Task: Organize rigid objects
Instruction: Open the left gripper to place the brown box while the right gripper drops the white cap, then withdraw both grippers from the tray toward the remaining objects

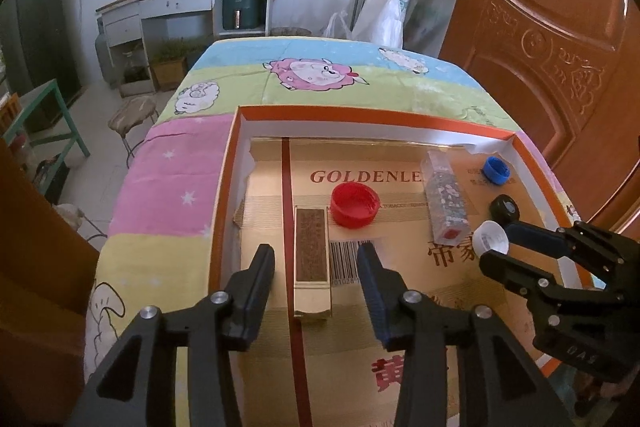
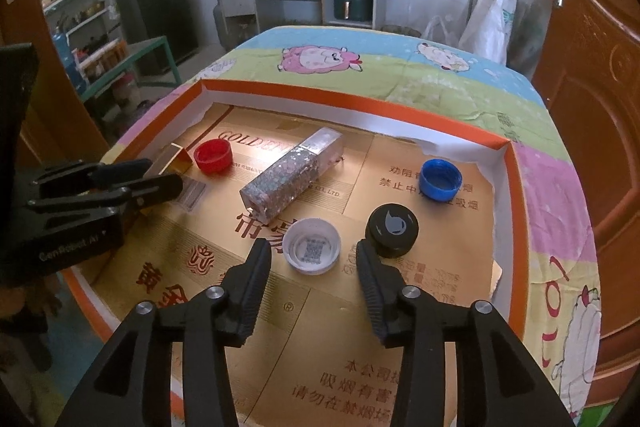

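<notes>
Tray stock: 6 rigid items, both my claws released.

Item 1, gold rectangular box: lies flat on the orange-rimmed tray, at 12 o'clock from my left claw. Its long axis runs 12-to-6, straight between my spread fingers, pads clear of both sides. The left hand is plainly the nearer. Item 2, white bottle cap: open side up, at 12 o'clock from my right claw, jaws apart, not touching. Others: red cap at 1 o'clock of the box, glitter-filled clear block, black cap, blue cap.
</notes>
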A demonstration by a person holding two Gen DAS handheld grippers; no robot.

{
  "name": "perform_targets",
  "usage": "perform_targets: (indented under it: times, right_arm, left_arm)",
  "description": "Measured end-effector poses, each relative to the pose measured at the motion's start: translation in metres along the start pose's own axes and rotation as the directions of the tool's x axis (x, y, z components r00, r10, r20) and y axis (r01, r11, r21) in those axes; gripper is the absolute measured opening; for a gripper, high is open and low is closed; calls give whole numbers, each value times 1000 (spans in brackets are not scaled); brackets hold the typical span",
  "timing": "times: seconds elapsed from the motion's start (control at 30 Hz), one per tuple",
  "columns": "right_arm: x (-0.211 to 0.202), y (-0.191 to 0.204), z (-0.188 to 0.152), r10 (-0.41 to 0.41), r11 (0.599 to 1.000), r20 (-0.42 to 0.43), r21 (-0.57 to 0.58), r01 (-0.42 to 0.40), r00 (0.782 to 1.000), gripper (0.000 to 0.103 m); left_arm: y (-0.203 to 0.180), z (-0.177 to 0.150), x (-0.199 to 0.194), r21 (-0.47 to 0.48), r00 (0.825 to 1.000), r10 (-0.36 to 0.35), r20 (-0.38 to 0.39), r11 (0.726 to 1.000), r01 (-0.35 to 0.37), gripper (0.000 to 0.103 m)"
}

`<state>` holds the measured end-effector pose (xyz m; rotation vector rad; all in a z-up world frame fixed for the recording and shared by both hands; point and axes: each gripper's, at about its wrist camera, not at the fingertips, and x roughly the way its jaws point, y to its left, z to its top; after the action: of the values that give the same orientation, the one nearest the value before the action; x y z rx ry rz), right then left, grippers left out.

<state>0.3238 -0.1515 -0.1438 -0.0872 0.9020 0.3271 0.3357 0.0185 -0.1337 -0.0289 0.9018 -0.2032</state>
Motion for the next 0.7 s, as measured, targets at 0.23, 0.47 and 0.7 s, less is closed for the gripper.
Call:
perform_targets:
  times: [0.23, 0.47, 0.7]
  right_arm:
    - [-19, -3, -2, 3, 1000, 30, 25, -4, 1000, 46]
    - [-40, -2, -8, -1, 999, 43, 45, -1, 999, 46]
    - [-66, -3, -19, -13, 998, 62, 65, 9, 998, 46]
  left_arm:
    - [-6, -1, -19, 16, 999, 9, 32, 1000, -10, 43]
    - [-16, -6, -38, 38, 999, 5, 47, 999, -6, 43]
    - [-27, -14, -61, 58, 998, -8, 66, 998, 4, 43]
